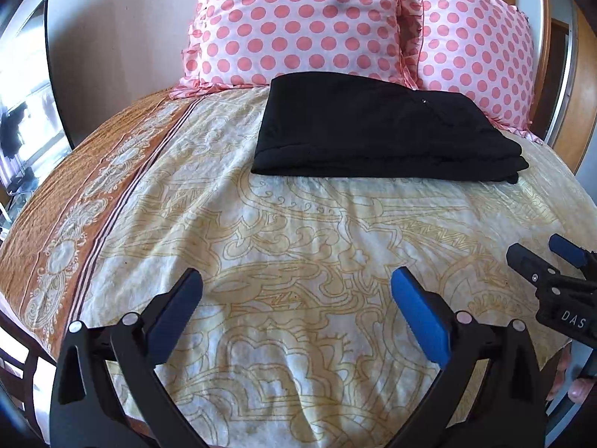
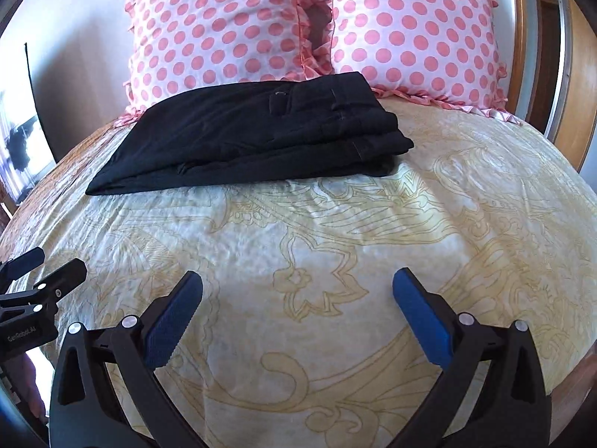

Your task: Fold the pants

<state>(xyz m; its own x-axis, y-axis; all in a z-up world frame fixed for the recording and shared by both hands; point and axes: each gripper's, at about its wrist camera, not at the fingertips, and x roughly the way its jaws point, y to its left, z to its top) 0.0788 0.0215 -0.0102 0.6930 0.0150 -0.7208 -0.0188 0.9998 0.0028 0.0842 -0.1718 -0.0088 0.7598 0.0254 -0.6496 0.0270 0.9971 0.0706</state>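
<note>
Both claws are seen spread wide and empty: the left gripper [image 1: 296, 287] and right gripper [image 2: 297, 289] are held over bare bedspread [image 1: 298, 224], well apart from the pants [image 1: 377, 127]. The pants lie folded in layers by the 2 pillows [image 1: 294, 18]; the folding is judged done.

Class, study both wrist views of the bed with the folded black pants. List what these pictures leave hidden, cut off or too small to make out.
- Folded pants: the underside and the inner layers, hidden by the top fold in both views.
- Polka-dot pillows: lower parts hidden behind the pants; tops cut off by the picture edge.
- Small metal stud on the pants: too small to identify in the left wrist view.
- Right gripper: cut off by the left wrist view's right edge.
</note>
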